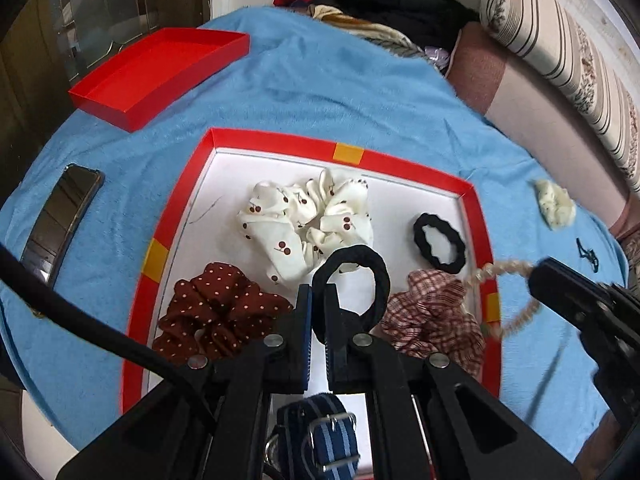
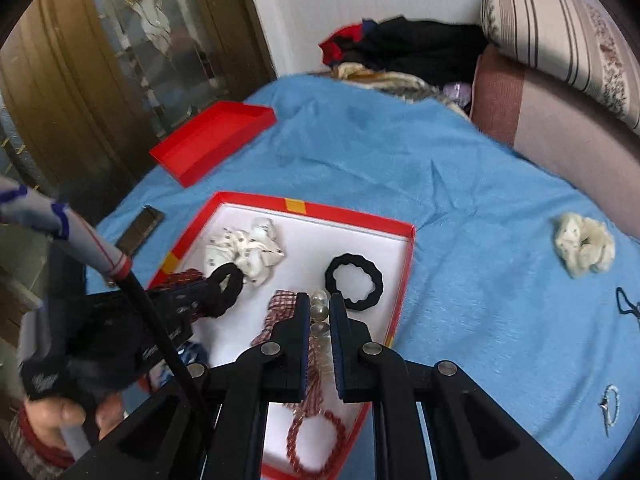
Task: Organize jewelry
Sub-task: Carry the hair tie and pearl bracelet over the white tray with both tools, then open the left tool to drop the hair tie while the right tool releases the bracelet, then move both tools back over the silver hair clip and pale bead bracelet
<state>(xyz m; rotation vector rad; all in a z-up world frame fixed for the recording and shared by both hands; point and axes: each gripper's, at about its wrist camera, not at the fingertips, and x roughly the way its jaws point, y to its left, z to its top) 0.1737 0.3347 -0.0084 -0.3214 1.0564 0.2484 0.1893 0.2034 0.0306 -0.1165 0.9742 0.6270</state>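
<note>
A red-rimmed white tray [image 1: 404, 162] lies on the blue blanket. In it are a white cherry-print scrunchie [image 1: 308, 220], a brown dotted scrunchie [image 1: 216, 312], a plaid scrunchie [image 1: 432, 316] and a wavy black hair tie [image 1: 440, 242]. My left gripper [image 1: 318, 294] is shut on a smooth black hair tie [image 1: 356, 280] and holds it over the tray. My right gripper [image 2: 319, 300] is shut on a clear bead bracelet [image 2: 320, 312] above the tray's right part; in the left wrist view it [image 1: 520, 280] enters from the right. A red bead bracelet [image 2: 316, 444] lies in the tray [image 2: 352, 216].
A red box lid [image 1: 156, 72] sits at the far left of the blanket, a dark phone [image 1: 60, 220] left of the tray. A cream scrunchie [image 2: 584, 248], a dark necklace [image 2: 628, 304] and a silver piece [image 2: 610, 400] lie right of the tray. Clothes and a striped cushion [image 1: 560, 52] are behind.
</note>
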